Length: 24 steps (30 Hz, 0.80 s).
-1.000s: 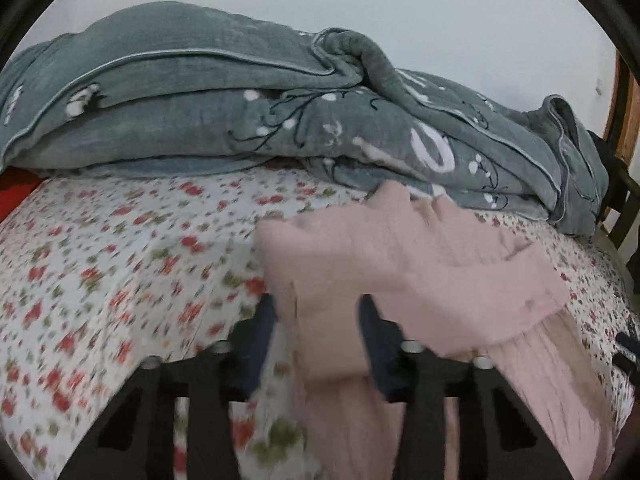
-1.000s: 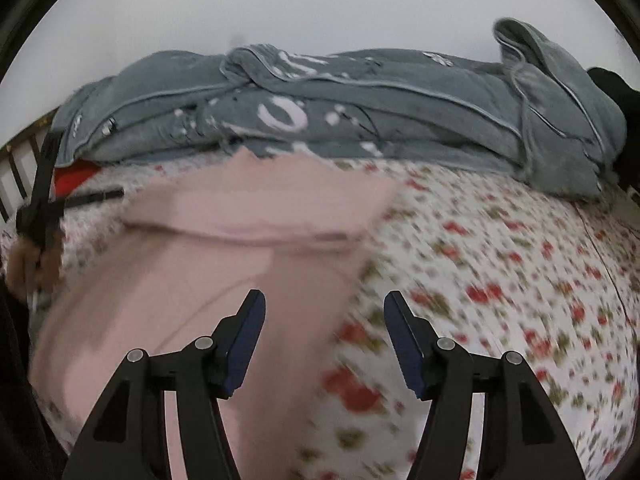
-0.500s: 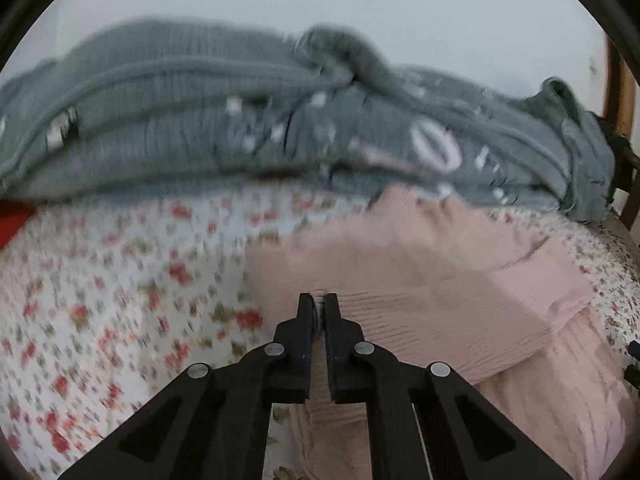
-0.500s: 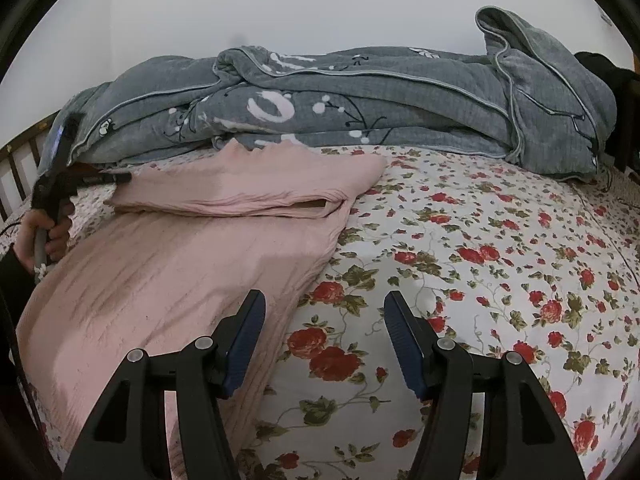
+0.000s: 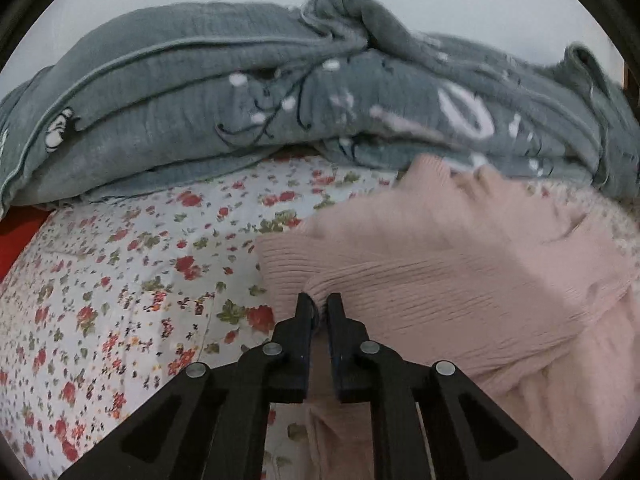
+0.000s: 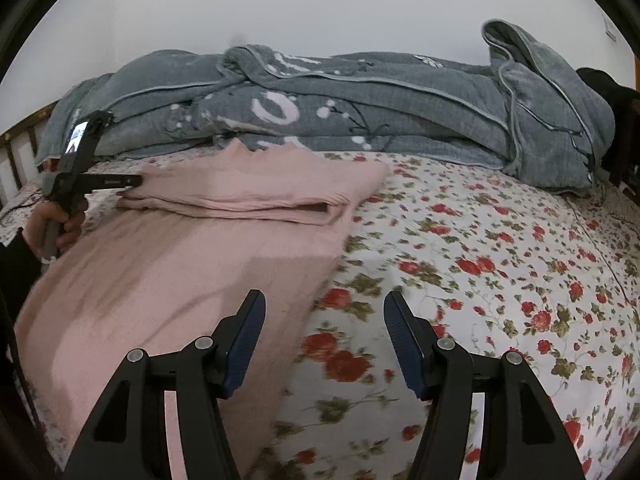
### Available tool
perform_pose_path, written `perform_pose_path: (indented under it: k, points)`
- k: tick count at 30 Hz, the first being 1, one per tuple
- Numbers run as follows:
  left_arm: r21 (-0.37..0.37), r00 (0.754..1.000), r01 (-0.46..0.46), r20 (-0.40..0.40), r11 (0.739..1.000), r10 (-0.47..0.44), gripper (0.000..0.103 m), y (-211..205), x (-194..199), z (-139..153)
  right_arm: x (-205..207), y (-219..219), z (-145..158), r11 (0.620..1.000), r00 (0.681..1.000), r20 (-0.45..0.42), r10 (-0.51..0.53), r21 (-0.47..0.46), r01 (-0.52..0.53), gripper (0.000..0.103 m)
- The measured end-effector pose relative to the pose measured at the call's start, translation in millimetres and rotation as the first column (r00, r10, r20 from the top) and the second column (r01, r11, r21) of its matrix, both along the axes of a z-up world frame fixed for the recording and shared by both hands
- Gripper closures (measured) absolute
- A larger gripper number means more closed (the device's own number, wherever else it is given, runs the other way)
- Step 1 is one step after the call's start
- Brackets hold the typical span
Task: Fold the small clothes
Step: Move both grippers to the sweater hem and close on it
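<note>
A pink ribbed garment (image 5: 460, 264) lies on the floral bedsheet (image 5: 120, 280), its upper part folded over into a flat band (image 6: 248, 192). My left gripper (image 5: 318, 300) has a fold of the ribbed left edge pinched between its pads, and its jaws are opening slightly. In the right wrist view the left gripper (image 6: 136, 180) sits at the folded band's left end, held by a hand (image 6: 56, 220). My right gripper (image 6: 324, 304) hovers open over the garment's (image 6: 180, 280) right edge and the bedsheet (image 6: 500, 260), with nothing between its fingers.
A bulky grey quilt (image 5: 200, 100) (image 6: 360, 108) is heaped along the back of the bed against the white wall. Red cloth (image 5: 16, 236) shows at the far left edge. Wooden bed rails (image 6: 16, 152) stand at the left, and a dark object (image 6: 608, 88) sits at the far right.
The left gripper went from open astride the garment's edge to shut on it, and moved in closer. The right gripper stayed open in the same place.
</note>
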State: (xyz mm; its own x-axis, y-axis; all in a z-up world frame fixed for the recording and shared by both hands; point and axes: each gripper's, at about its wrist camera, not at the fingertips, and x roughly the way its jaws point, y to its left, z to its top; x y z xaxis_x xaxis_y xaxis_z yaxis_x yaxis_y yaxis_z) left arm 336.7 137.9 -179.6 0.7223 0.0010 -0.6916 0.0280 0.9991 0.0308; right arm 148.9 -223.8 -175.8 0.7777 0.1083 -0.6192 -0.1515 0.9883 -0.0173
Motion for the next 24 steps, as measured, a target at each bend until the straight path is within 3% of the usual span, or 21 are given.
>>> perform_pose_path:
  k: [6,12,15,16,17,19,24]
  points:
    - [-0.093,1.000,-0.017,0.001,0.996,0.017,0.092,15,-47,20,-23,21,11,0.999,1.000,0.018,0.021,-0.028,-0.020,0.042]
    - [-0.178,1.000,-0.010,-0.014,0.984,0.008,0.091,20,-112,17,-45,28,12,1.000,1.000,-0.010,0.002,-0.014,-0.002,0.042]
    - [-0.182,1.000,-0.012,-0.028,0.983,0.007,0.076,20,-138,13,-57,28,15,0.999,0.999,0.000,-0.039,-0.019,0.039,0.042]
    - [-0.184,1.000,-0.010,-0.029,0.983,0.005,0.067,20,-149,12,-60,28,15,0.999,0.999,0.000,-0.049,-0.020,0.049,0.042]
    - [-0.184,1.000,-0.011,-0.024,0.983,0.007,0.047,21,-158,12,-63,28,16,0.998,0.998,0.002,-0.057,-0.022,0.057,0.042]
    - [-0.193,1.000,-0.016,0.007,0.981,0.018,0.033,22,-175,13,-72,30,17,0.998,0.998,0.009,-0.066,-0.023,0.067,0.042]
    - [-0.235,1.000,-0.002,0.007,0.972,0.003,0.033,23,-217,11,-91,34,15,0.998,0.999,-0.017,-0.051,-0.031,0.051,0.042]
